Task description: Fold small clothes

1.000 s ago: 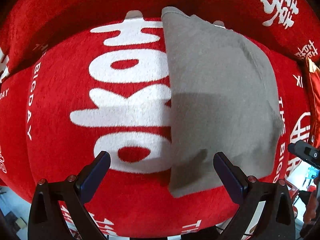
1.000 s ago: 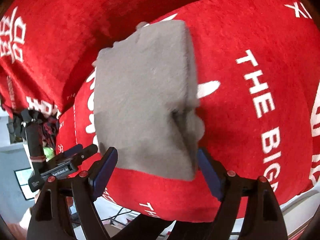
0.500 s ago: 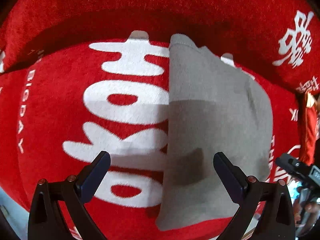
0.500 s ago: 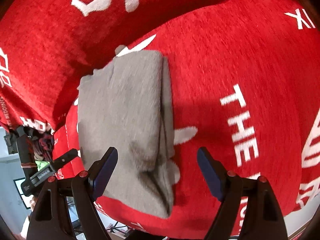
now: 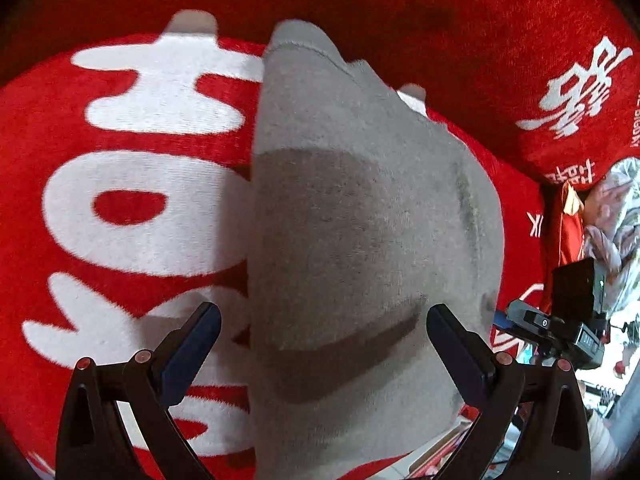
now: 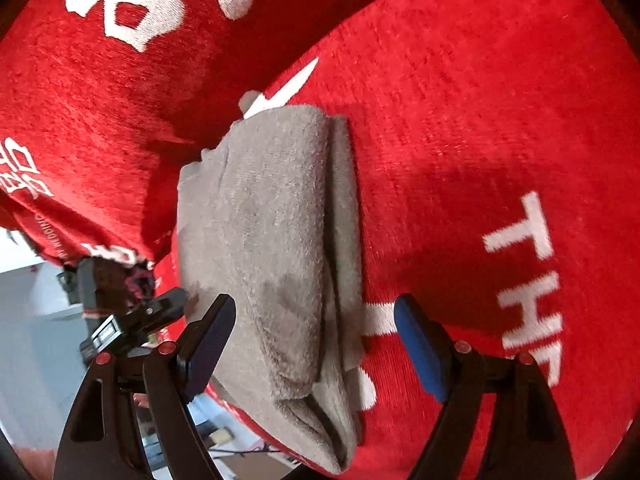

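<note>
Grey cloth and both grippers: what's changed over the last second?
Both grippers came down closer to the grey cloth, which now fills more of each view. Left gripper and right gripper stayed open, gripping nothing. The cloth stayed folded on the red blanket.

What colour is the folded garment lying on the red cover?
Plain grey garment, no pattern; shows best in the right wrist view.

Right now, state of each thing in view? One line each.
Grey fleece garment: folded in layers, lying flat on the cover, not gripped.
Red plush cover with white lettering: spread under the garment.
Left claw: open, above the garment's near end, nothing held.
Right claw: open, straddling the garment's folded edge, pads not pressing it.
</note>
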Tool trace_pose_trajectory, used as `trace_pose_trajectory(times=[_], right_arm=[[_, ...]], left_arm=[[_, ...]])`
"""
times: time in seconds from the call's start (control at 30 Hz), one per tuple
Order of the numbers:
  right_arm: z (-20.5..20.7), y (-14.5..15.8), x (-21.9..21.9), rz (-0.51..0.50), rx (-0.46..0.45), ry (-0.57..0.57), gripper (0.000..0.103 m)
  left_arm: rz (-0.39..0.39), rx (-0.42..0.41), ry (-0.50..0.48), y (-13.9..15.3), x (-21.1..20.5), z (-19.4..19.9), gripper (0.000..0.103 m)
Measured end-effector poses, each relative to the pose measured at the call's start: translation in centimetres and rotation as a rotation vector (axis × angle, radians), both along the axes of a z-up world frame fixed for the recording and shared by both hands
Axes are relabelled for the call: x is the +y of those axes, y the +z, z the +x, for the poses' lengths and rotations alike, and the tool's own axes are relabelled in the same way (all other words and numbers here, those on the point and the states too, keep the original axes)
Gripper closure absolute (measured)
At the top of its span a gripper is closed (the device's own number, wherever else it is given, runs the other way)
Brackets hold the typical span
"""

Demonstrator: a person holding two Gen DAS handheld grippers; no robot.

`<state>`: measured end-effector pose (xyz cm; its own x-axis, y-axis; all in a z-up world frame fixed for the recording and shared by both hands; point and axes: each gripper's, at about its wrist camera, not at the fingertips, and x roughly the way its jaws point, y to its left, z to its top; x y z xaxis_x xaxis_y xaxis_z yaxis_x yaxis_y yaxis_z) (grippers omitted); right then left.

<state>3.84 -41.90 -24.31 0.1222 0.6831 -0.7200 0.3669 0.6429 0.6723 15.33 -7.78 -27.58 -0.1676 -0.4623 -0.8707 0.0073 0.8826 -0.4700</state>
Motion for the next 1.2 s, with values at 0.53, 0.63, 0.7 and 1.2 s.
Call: trace_pose_trajectory(times=[0.53, 0.63, 0.7, 1.2], right_arm=[[2.9, -1.5, 3.2, 0.136, -0.051, 0.011, 0.018], [2.4, -1.9, 3.0, 0.168, -0.014, -0.028, 0.028], [2.2, -2.2, 3.3, 0.122, 0.029, -0.012, 0.053], [0.7, 4.2, 6.5, 0.301, -0.065, -0.077, 0.073]], left_arm=[[0.021, -0.033, -0.061, -0.4, -3.2, -0.1, 0.014], [-0.006, -0.047, -0.034, 0.1, -2.2, -0.1, 0.033], [-0.042, -0.051, -0.022, 0.5, -1.6, -0.1, 0.047], [-0.216, -0.147, -0.008, 7.5, 1.8, -2.0, 0.058]])
